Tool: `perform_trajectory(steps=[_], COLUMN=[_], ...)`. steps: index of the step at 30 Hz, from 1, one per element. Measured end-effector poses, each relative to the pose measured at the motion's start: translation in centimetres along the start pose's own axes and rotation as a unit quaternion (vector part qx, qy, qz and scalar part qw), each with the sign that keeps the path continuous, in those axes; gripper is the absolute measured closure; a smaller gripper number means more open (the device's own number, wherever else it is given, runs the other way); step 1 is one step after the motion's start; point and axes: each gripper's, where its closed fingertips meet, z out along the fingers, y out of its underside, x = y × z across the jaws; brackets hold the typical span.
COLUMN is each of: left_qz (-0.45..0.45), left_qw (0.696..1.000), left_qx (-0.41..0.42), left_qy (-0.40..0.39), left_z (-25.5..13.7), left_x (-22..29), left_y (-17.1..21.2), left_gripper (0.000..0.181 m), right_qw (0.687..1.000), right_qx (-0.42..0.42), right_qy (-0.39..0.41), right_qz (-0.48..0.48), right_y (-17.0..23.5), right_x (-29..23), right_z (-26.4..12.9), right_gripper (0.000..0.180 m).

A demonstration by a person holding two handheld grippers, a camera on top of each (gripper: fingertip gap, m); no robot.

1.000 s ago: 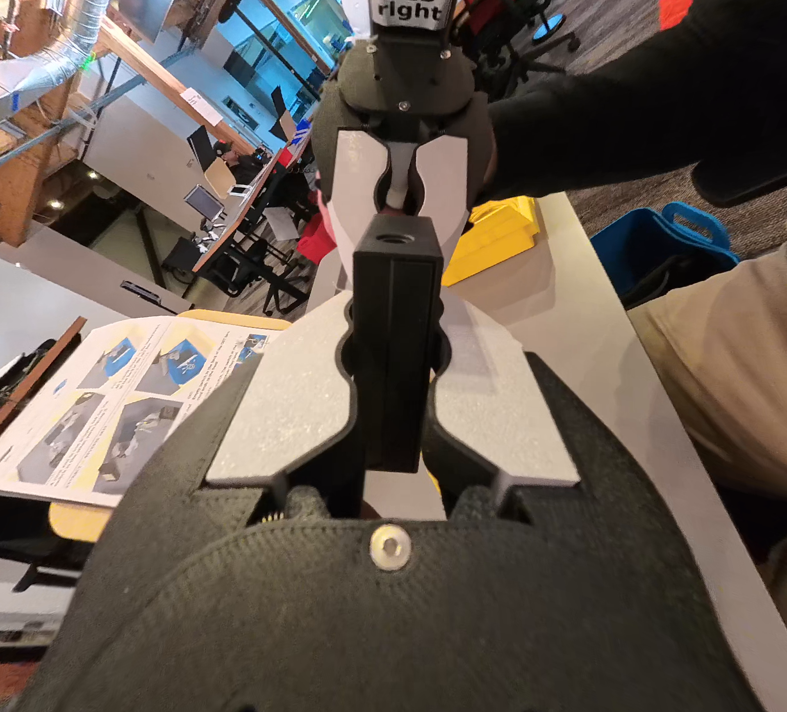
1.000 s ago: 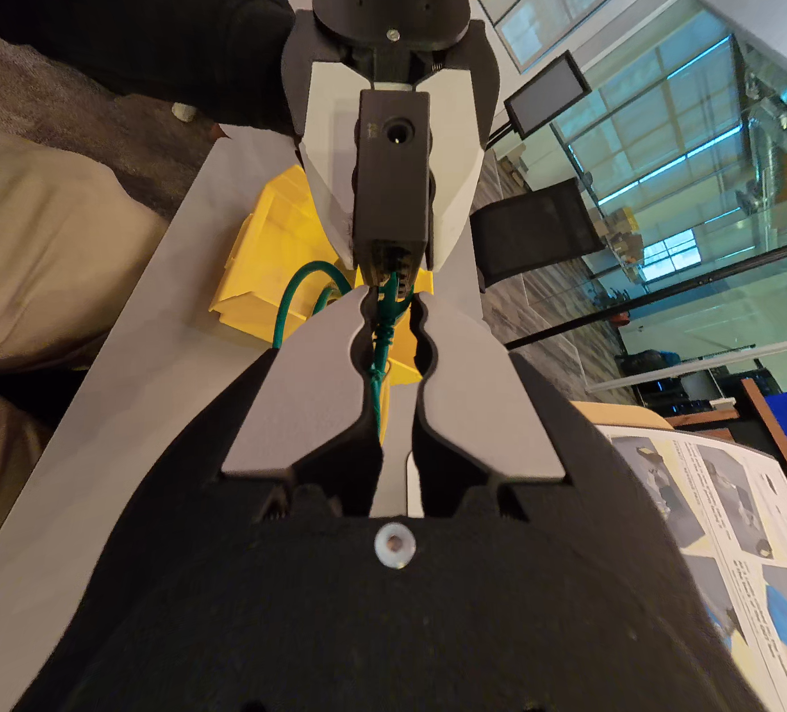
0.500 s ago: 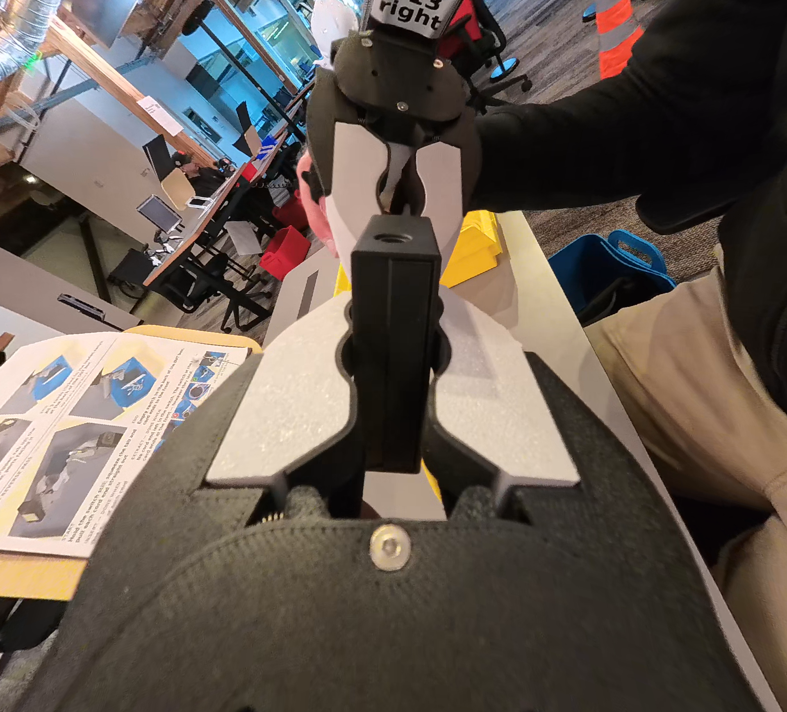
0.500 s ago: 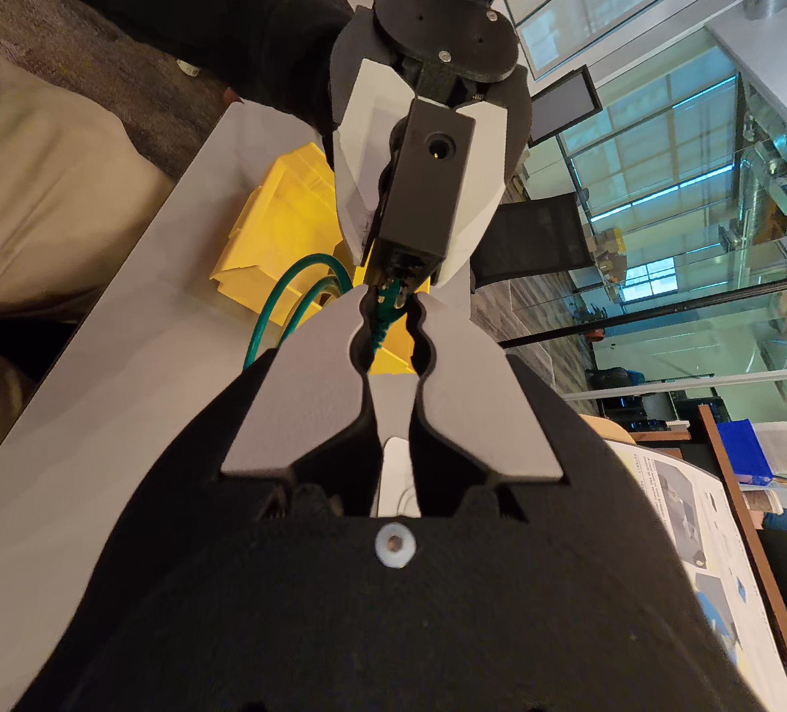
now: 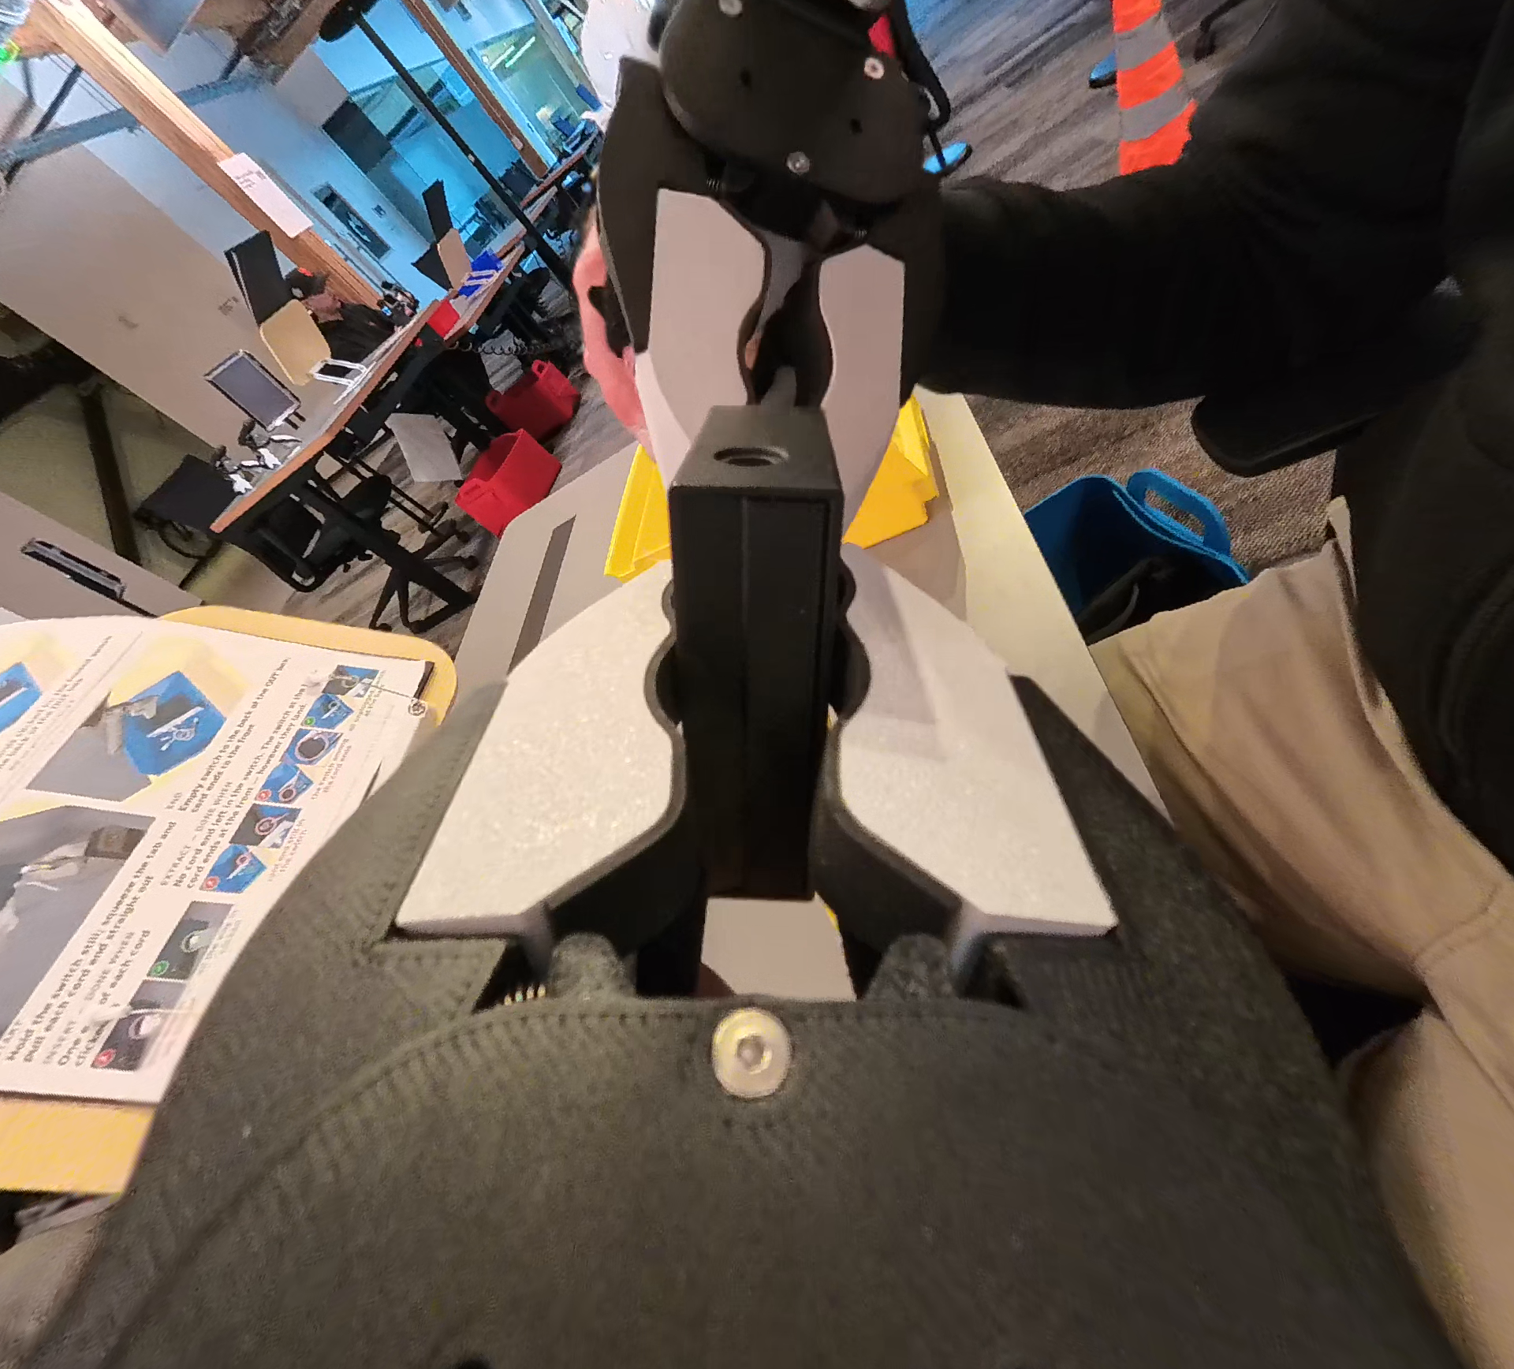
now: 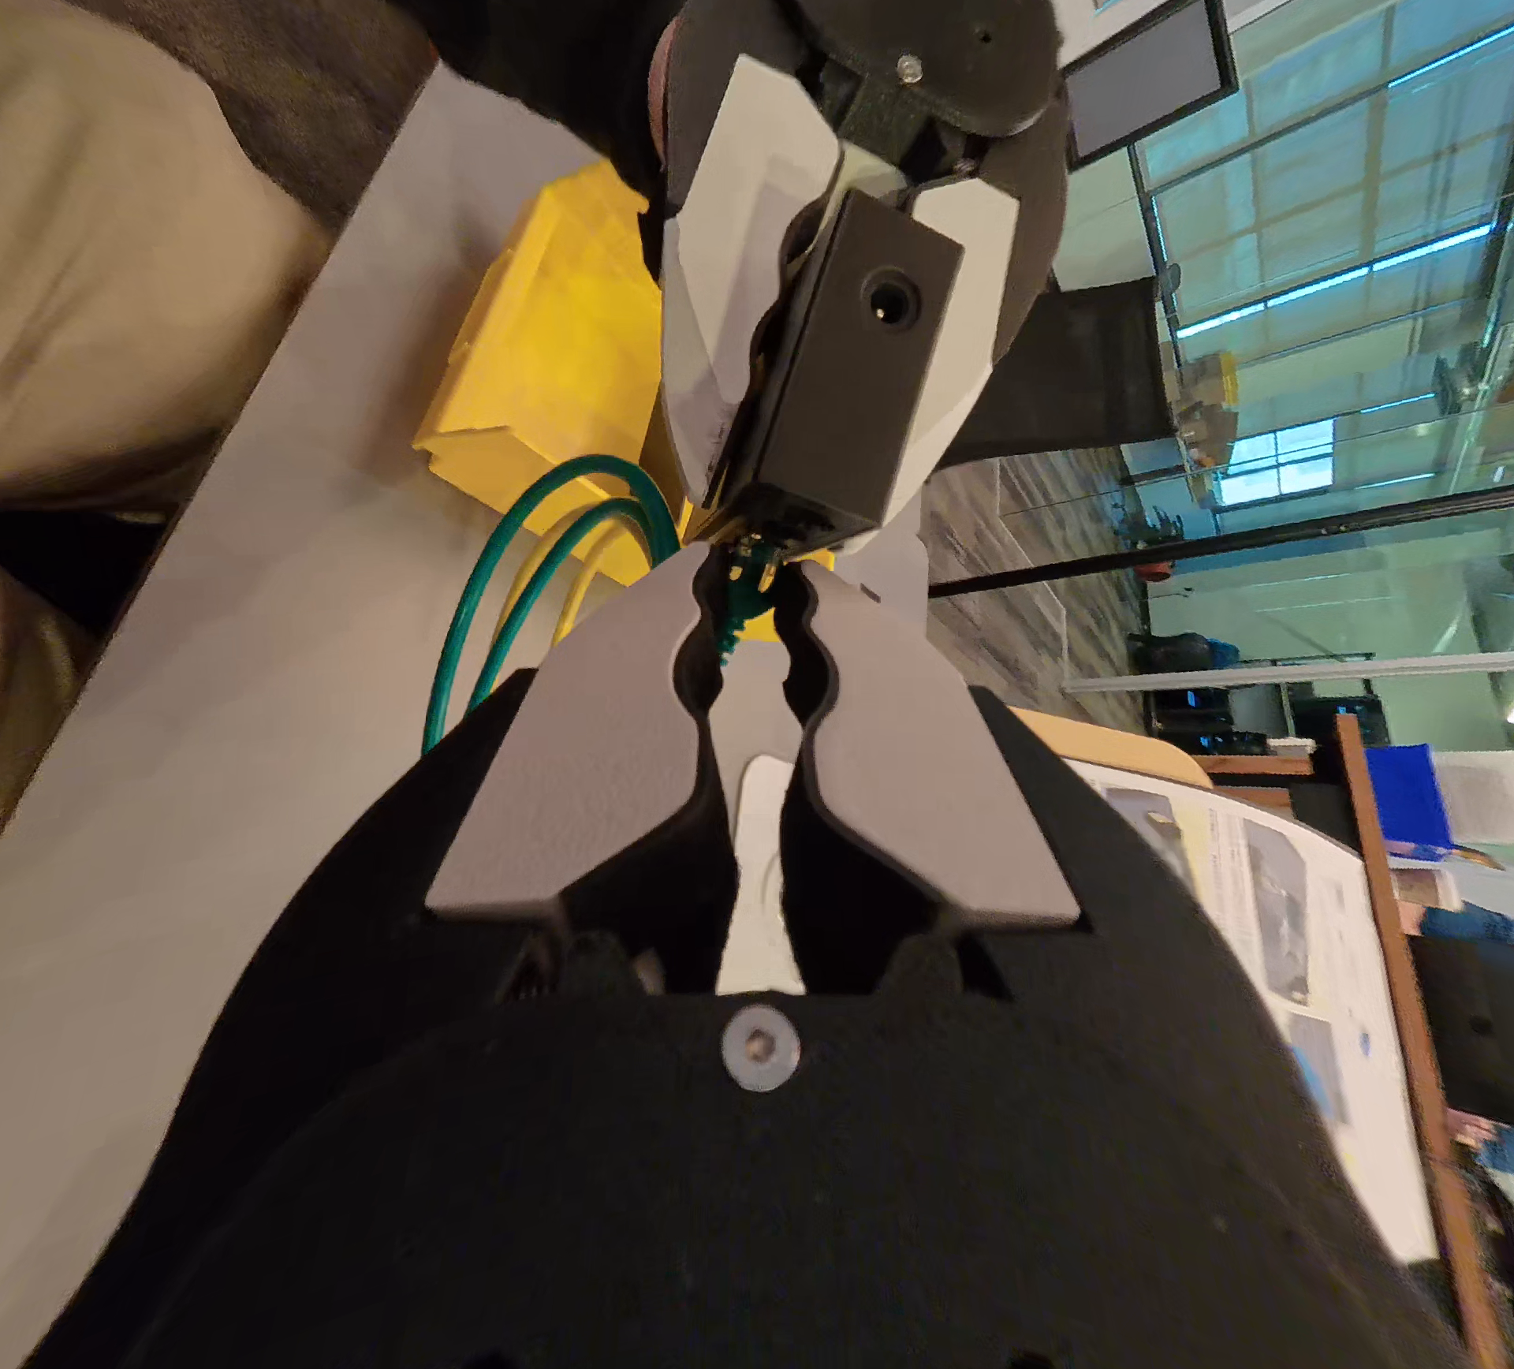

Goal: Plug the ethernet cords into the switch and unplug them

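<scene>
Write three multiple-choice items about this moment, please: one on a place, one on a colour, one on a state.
1. Where does the yellow bin stand?
A. on the floor
B. on the white table
C. on the printed sheet

2. Which colour is the cord that the right gripper holds?
A. red
B. green
C. blue

3. What is the state of the left gripper?
A. open and empty
B. shut on a cord
C. shut on the black switch

Answers:
1 B, the bin rests on the tabletop beyond the switch.
2 B, the green cord loops away from the fingers.
3 C, both fingers press the sides of the switch.
</scene>
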Motion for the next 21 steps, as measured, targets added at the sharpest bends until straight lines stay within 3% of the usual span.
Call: perform_trajectory(steps=[7, 12, 14, 21], left_qz=[0.025, 0.03, 0.038, 0.055], left_qw=[0.998, 0.998, 0.996, 0.993], left_qx=[-0.054, -0.054, -0.067, -0.086], left_qy=[-0.024, -0.032, -0.042, -0.051], left_z=[0.3, 0.1, 0.3, 0.6], left_x=[-0.5, -0.5, -0.7, -0.8], left_y=[0.8, 0.3, 0.8, 1.5], left_gripper=[0.151, 0.151, 0.144, 0.151], right_qw=[0.999, 0.995, 0.994, 0.996], right_qx=[0.01, 0.062, 0.065, 0.057], right_qy=[0.004, 0.003, 0.002, 0.009], right_qz=[0.04, 0.079, 0.082, 0.071], right_y=[0.6, -0.2, -0.1, 0.4], right_x=[0.4, 0.8, 0.9, 0.7], right_z=[-0.2, -0.7, -0.8, -0.7], right_gripper=[0.168, 0.168, 0.168, 0.168])
